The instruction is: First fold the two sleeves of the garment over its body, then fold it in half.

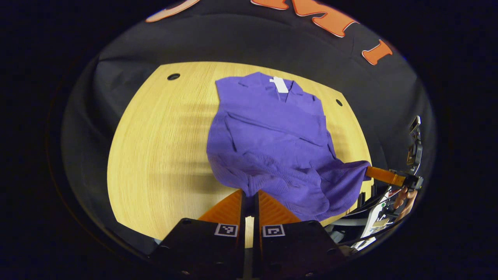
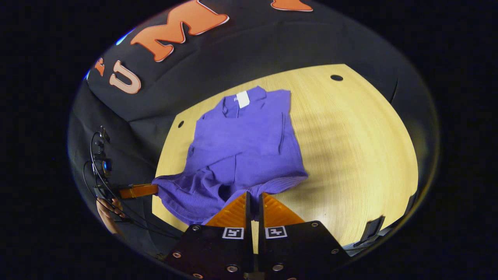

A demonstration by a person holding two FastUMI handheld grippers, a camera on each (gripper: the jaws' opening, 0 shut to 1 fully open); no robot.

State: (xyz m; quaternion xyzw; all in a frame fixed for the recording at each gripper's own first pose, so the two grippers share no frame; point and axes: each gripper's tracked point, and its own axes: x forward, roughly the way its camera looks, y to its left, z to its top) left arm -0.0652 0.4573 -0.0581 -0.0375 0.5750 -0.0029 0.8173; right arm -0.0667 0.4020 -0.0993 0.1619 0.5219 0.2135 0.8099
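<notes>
Judging from how the purple garment [image 1: 272,140] lies, the sleeve stage looks finished and the fold in half is just beginning. In the left gripper view the garment rests on the wooden counter [image 1: 155,155], collar and white tag [image 1: 279,84] up toward 12 o'clock, with both sleeves laid across the body as diagonal bands of cloth; none trails onto the bare wood. The hem sits at 6 o'clock, nearest the camera.

The left hand-held gripper [image 1: 249,194] has its two fingers drawn almost together, and the hem cloth runs down into the narrow slot between them, so it appears to have the near left corner of the hem pinched. Out toward 4 o'clock in this view, the right hand-held gripper [image 1: 369,172] pulls the other hem corner into a stretched point off the counter's edge, with a person's hand [image 1: 404,198] behind it.

In the right gripper view the garment [image 2: 245,147] shows its tag [image 2: 242,99] at 12 o'clock, and the right hand-held gripper [image 2: 253,198] likewise has its fingers nearly closed with hem fabric between them. The left hand-held gripper [image 2: 155,189] appears at 9 o'clock, tugging its corner taut.

What remains, as I read it, is the whole of the second step: both hem corners need carrying up and over toward the collar, then laying flat. The hem is lifted only slightly, so that fold is barely started.
</notes>
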